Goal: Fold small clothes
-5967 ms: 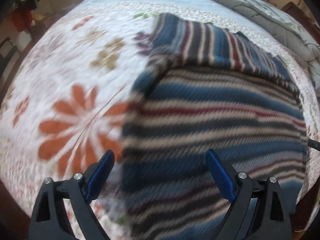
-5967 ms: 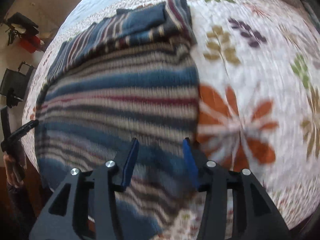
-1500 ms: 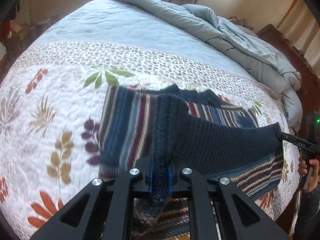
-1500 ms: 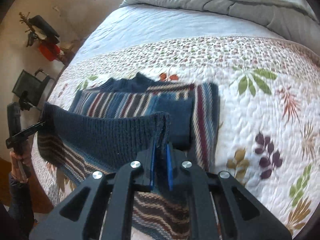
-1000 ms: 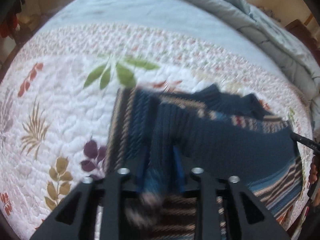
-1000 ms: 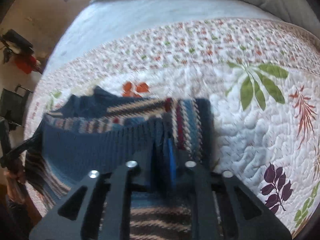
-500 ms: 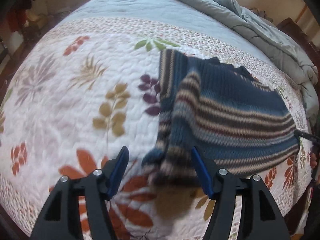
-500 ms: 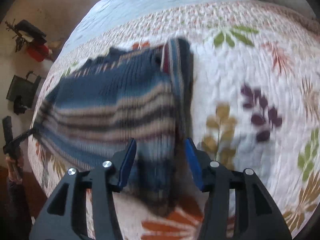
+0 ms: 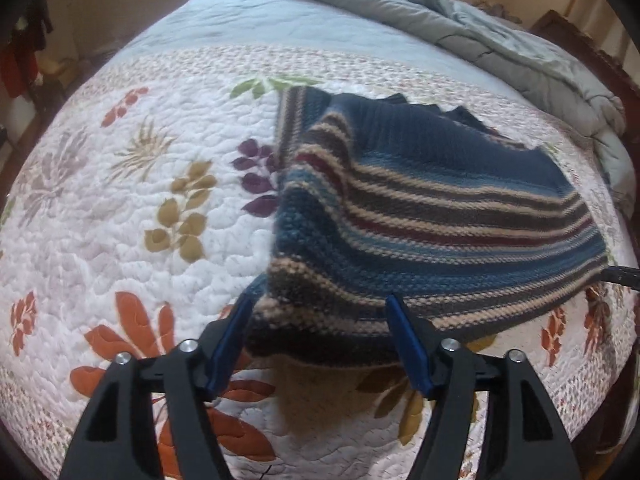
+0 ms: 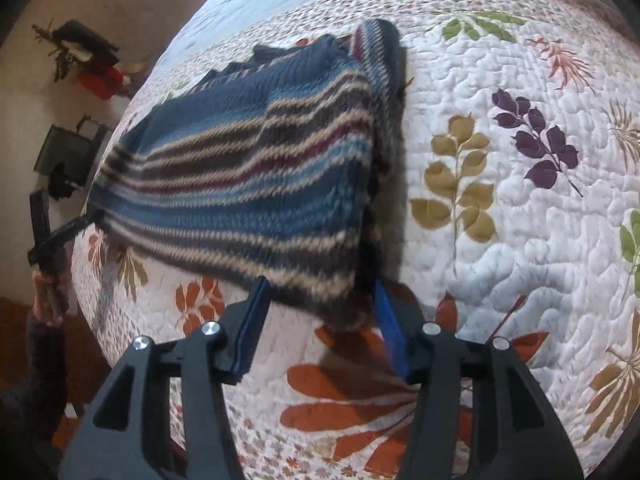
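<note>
A blue knit sweater with tan, brown and maroon stripes lies folded over on the floral quilt. It also shows in the right wrist view. My left gripper is open, its blue pads either side of the sweater's near left corner, not pinching it. My right gripper is open at the sweater's near right corner. The right gripper's tip shows at the right edge of the left wrist view. The left gripper and the hand holding it show at the left of the right wrist view.
A rumpled grey duvet lies at the far side of the bed. A dark wooden bed frame runs along the right. A black chair and red items stand on the floor beside the bed.
Both grippers carried the sweater's hem forward over its top, then opened and let go. In the last half second they have drawn back slightly; the fold has settled.
</note>
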The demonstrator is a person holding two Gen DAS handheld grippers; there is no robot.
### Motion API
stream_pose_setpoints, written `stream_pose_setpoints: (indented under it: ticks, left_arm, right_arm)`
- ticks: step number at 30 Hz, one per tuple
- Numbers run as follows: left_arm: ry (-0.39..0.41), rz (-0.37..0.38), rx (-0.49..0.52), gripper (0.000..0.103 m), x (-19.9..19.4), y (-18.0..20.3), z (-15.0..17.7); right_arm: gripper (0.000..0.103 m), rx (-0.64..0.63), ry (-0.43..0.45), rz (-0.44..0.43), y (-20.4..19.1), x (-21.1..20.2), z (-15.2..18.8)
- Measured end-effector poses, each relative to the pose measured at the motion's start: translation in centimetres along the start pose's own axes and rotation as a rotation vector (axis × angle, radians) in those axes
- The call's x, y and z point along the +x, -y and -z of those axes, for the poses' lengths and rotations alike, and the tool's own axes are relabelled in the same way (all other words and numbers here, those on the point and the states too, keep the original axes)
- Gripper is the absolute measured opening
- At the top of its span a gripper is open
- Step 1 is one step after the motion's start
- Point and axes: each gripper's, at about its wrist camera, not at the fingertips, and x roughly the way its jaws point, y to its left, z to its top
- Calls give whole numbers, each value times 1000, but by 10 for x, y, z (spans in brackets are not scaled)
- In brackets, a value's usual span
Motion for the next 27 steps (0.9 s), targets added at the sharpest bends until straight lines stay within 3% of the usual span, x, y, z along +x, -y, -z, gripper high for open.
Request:
stream_pose_setpoints:
  ticks: [3,5,6,7,8,9,11,16,27]
  left_arm:
    - [-26,-21,21,76,13,6,0]
    - [-31,-26,13,73,20,9,-1]
    - [-35,-28,4,68,22,10,-1]
    - [-49,-29,-6,54,25,10,-2]
    - [-64,-15,-18,34,27,9,-2]
    - [-80,21,-45,26,29,7,-2]
    - [-89,18,-64,21,29,4,-2]
    - [-120,42,-109,17,19,-2,4]
    - [-189,192,-113,16,-22,3,32]
  right_arm:
    - [55,-37,-15,7,-6,8,3]
    - [46,-31,-5,23,-8,16,0]
    - [31,-25,0,20,-8,17,-2]
    - [13,-19,-4,18,-7,18,-4]
    - [12,-12,-11,24,-7,19,-4]
    - [11,-13,-10,19,-6,18,-4]
    - [10,-36,0,27,-8,12,-3]
    - [10,-64,27,30,-10,-20,9]
    - [9,-62,5,23,-4,-68,55]
